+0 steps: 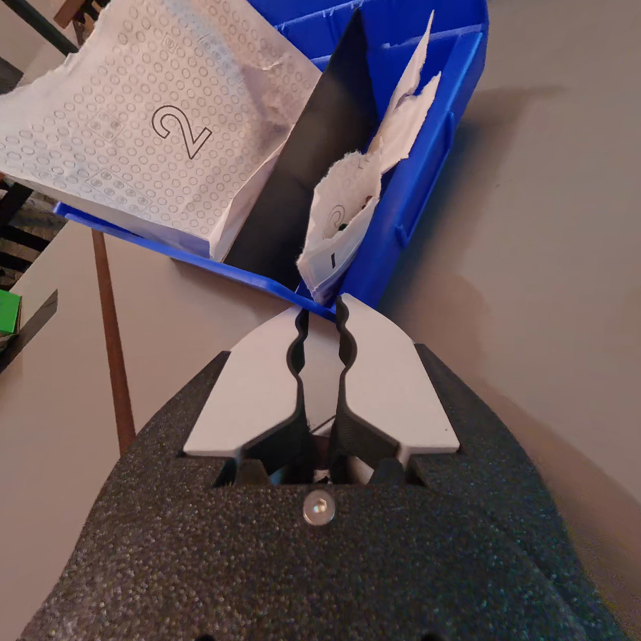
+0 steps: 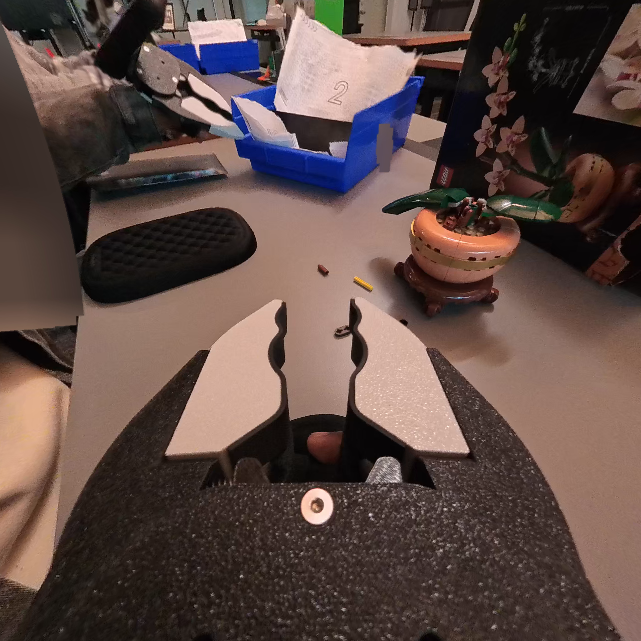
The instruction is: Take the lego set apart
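Observation:
The lego set is a tan flower pot (image 2: 461,249) on a brown stand with green leaves (image 2: 520,206), standing right of centre on the grey table (image 2: 312,222). A brown piece (image 2: 323,269), a yellow rod (image 2: 362,283) and a small black piece (image 2: 342,330) lie loose in front of my right gripper (image 2: 317,305). That gripper is open and empty, low over the table. My left gripper (image 1: 322,308) is narrowly open with nothing between its fingers, at the near rim of the blue bin (image 1: 399,242). It also shows in the right wrist view (image 2: 229,128) at the bin's left rim.
The bin (image 2: 312,163) holds a large white paper bag (image 1: 138,138), a small torn bag (image 1: 340,229) and a black divider (image 1: 329,138). The set's dark box (image 2: 541,121) stands behind the pot. A black padded rest (image 2: 166,249) and a dark flat booklet (image 2: 156,173) lie at the left. Tip to tip, the grippers are about 45 cm apart. To reach the small black piece (image 2: 342,330) in a straight line is about 9 cm for my right fingers, about 40 cm for my left.

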`<state>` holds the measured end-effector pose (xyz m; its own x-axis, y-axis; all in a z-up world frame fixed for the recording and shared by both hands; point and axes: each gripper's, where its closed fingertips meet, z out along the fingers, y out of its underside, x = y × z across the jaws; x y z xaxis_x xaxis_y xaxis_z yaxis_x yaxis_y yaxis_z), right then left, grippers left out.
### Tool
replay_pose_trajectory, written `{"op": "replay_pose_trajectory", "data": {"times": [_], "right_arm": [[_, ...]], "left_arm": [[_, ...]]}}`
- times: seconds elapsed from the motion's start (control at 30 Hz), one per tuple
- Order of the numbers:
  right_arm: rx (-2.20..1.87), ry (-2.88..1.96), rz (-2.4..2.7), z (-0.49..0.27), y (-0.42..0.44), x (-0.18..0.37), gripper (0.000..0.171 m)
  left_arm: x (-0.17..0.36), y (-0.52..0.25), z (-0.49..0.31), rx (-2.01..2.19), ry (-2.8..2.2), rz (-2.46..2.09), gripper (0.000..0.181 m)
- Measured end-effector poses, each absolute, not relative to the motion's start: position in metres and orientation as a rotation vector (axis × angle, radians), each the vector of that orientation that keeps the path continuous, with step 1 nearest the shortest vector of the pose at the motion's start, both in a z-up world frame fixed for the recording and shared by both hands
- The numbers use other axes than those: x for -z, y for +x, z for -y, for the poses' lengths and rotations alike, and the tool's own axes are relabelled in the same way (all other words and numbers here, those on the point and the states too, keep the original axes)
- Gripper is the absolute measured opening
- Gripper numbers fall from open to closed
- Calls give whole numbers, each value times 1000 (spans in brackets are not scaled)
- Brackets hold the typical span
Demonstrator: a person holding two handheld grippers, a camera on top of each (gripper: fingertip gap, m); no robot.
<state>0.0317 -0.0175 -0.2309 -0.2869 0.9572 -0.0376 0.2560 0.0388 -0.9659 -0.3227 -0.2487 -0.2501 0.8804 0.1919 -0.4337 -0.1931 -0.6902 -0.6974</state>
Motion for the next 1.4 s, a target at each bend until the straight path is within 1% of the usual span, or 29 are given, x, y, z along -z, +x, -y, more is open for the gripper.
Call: {"op": "replay_pose_trajectory", "data": {"times": [0.23, 0.53, 0.77, 0.93, 1.03, 1.1, 1.17, 1.27, 1.37, 1.4], "right_arm": [[-1314, -1227, 1601, 17, 34, 226, 33], [-1343, -1211, 1580, 17, 36, 223, 32], [-1367, -1215, 1562, 16, 36, 221, 30], [-1351, -1218, 1568, 16, 36, 222, 29], [-1350, -1226, 1577, 16, 35, 223, 29], [-1355, -1230, 1579, 17, 35, 224, 29], [-1358, -1239, 1581, 16, 34, 224, 30], [-1338, -1262, 1603, 17, 32, 229, 30], [-1296, -1276, 1643, 19, 29, 233, 31], [-1287, -1297, 1665, 20, 29, 234, 32]], "left_arm": [[251, -266, 225, -679, -2232, 173, 14], [252, -207, 208, -764, -2230, 227, 15], [251, -179, 206, -788, -2233, 243, 15], [251, -173, 204, -760, -2254, 232, 18], [245, -168, 218, -625, -2308, 182, 26], [226, -169, 237, -529, -2294, 177, 36], [197, -156, 246, -400, -2200, 136, 46], [154, -107, 228, -187, -2020, -44, 50], [148, -61, 190, -73, -1965, -240, 61], [153, -49, 176, -13, -1954, -269, 60]]}}
